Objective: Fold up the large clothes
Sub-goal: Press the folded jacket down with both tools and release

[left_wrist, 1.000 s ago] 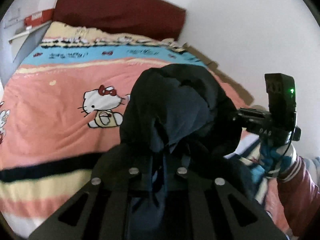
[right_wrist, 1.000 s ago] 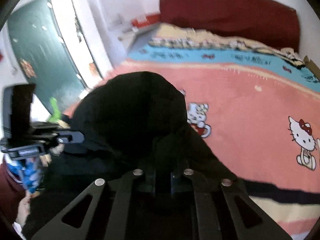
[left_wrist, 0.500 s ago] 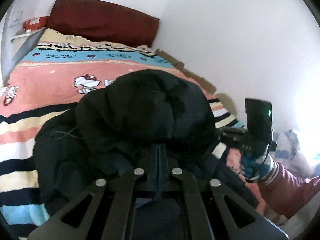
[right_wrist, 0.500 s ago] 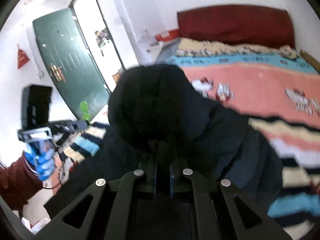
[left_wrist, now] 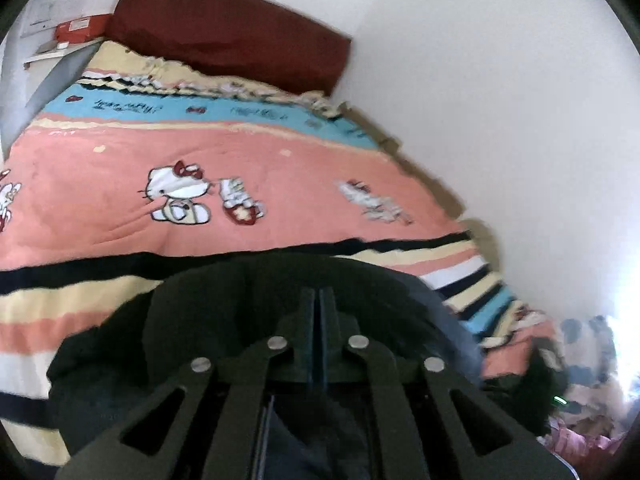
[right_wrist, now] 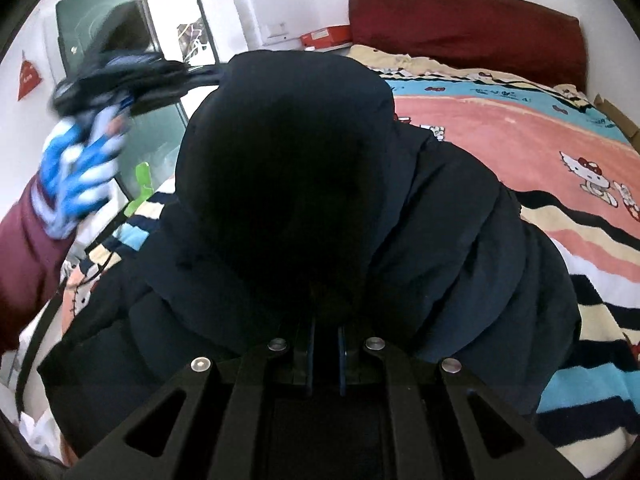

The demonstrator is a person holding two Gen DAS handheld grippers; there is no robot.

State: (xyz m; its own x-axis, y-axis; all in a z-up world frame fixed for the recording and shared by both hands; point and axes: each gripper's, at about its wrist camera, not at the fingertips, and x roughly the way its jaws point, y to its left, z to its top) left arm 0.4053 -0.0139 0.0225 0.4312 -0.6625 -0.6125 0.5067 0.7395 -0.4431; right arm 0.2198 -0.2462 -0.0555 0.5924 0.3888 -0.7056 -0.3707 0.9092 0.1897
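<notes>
My right gripper (right_wrist: 324,344) clenched on dark puffy jacket (right_wrist: 440,248); left gripper (left_wrist: 319,312) clenched on its edge over bed (left_wrist: 100,184). Risk: slick padding slips free, hood flops, fold skews.

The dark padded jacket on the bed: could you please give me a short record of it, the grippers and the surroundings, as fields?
garment: dark padded jacket, bunched up at the near end of the bed
surface: striped cartoon-cat bedspread
right gripper: shut on the jacket fabric
left gripper: jaws together, dark cloth hanging behind the fingers
left hand: blue-and-white glove, blurred, raised left of the jacket
headboard: dark red, far end
folding: no neat fold visible yet
</notes>
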